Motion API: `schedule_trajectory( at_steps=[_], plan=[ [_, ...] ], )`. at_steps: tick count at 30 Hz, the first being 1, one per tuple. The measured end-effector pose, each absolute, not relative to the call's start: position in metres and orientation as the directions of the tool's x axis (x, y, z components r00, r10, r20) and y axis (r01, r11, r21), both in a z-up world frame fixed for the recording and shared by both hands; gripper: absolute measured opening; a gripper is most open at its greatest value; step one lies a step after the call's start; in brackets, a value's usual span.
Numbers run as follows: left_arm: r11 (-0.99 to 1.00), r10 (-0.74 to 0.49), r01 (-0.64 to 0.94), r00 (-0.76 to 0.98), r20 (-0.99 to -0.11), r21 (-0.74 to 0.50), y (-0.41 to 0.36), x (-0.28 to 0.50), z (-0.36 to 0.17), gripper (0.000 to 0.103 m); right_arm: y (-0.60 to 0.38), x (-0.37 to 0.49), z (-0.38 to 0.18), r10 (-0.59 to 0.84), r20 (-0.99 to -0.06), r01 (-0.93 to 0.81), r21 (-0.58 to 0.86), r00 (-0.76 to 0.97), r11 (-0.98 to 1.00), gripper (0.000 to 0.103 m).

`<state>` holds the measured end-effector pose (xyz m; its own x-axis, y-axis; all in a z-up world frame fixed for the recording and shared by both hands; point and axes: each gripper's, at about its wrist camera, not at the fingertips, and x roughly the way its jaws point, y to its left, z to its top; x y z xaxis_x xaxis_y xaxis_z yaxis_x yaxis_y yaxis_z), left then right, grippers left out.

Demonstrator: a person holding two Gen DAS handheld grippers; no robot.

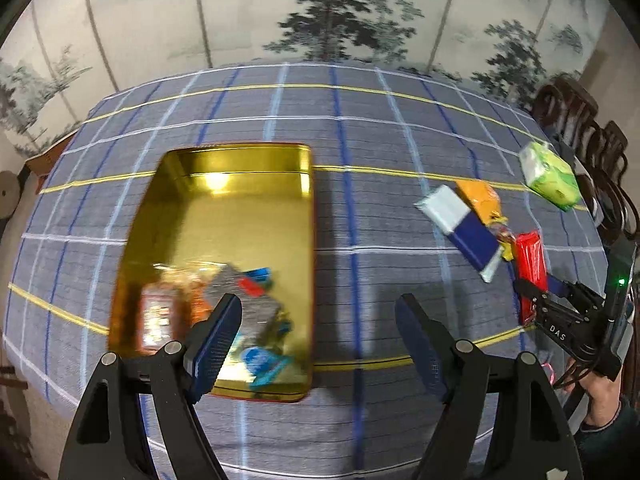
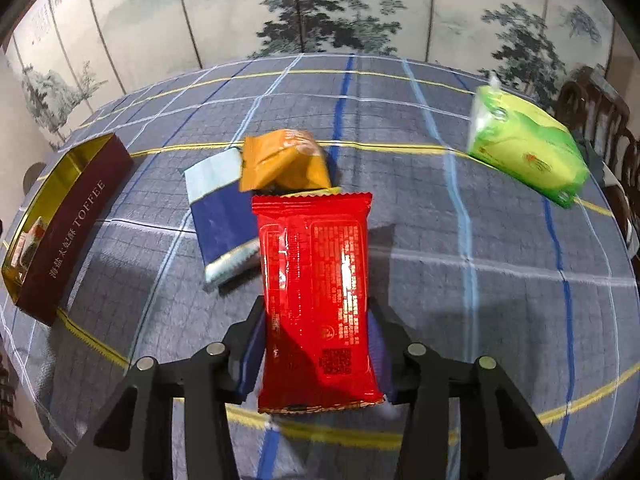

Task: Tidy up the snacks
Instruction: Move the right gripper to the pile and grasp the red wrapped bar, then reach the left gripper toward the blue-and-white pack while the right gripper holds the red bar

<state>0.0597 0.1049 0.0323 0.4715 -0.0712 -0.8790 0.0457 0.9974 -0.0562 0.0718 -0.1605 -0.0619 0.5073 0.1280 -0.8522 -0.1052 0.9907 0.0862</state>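
Note:
A gold tin box [image 1: 176, 216] with several snacks in its near end sits on the plaid tablecloth; its maroon side reads TOFFEE in the right wrist view [image 2: 76, 220]. My left gripper [image 1: 320, 332] is open and empty, hovering just right of the tin's near end. My right gripper [image 2: 316, 316] is shut on a red snack packet [image 2: 316, 280], held above the cloth; it also shows in the left wrist view [image 1: 530, 268]. A blue-and-white packet [image 2: 222, 220] and an orange packet [image 2: 286, 164] lie just beyond it.
A green tissue pack [image 2: 524, 152] lies at the far right of the table, near dark wooden chairs [image 2: 600, 108]. A painted folding screen stands behind the table. The plaid cloth [image 1: 360, 120] stretches between the tin and the packets.

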Motion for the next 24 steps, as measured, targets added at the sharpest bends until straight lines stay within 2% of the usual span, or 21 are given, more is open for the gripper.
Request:
schedule_trajectory(
  at_steps=[4,9,13,24],
  plan=[
    [0.994,-0.1,0.082,0.458,-0.884,-0.07,0.077,0.065,0.026,0.076,-0.174,0.069,-0.057,0.048,-0.839,-0.082,0.004,0.542,0.997,0.046],
    [0.99,-0.138,0.081,0.433,-0.891,-0.113,0.054,0.072,0.017,0.076,-0.2,0.087,-0.063,-0.001,-0.83,-0.02,-0.015,0.558,1.0,0.046],
    [0.992,-0.127,0.065,0.435,-0.891,-0.109,0.042,0.078,0.008,0.076,-0.216,0.104,-0.071,0.018,-0.821,0.0,0.022,0.571,1.0,0.046],
    [0.994,-0.108,0.041,0.391,-0.914,-0.099,0.01,0.097,-0.013,0.076,-0.227,0.134,-0.078,-0.001,-0.797,-0.037,-0.03,0.604,0.999,0.045]
  ],
)
